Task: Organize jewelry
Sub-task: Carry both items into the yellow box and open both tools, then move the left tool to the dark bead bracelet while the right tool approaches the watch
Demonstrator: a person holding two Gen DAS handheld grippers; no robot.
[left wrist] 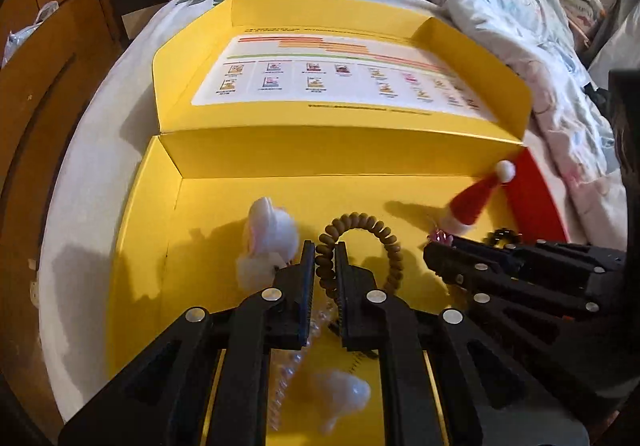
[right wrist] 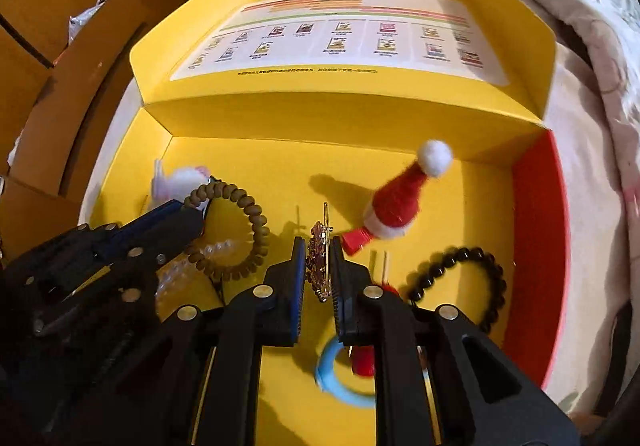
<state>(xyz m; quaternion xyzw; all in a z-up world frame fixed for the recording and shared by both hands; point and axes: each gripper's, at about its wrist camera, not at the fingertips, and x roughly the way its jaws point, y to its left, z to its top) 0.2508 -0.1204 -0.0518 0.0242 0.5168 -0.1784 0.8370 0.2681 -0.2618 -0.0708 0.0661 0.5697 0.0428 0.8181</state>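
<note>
Here, nearest the cameras, the left tongs (left wrist: 323, 262) are clamped almost shut on a brown bead bracelet (left wrist: 362, 242), pinching one side of the loop while the rest arcs free above the floor of the yellow box (left wrist: 224, 214). It looks light and limp, probably strung on elastic; a hold across a few beads seems right, since a single bead could slip out.

The right tongs (right wrist: 318, 266) stand narrow around a gold brooch (right wrist: 319, 260), held on edge between the pads. It looks small, stiff and delicate, with a thin pin, so its flat faces are the safer place to press.

Further in lie a black bead bracelet (right wrist: 464, 278), a blue ring (right wrist: 332, 374), a red Santa-hat clip (right wrist: 400, 202) and a white fluffy clip (left wrist: 266, 238). Beyond the box's open lid is a bed (left wrist: 500, 6).
</note>
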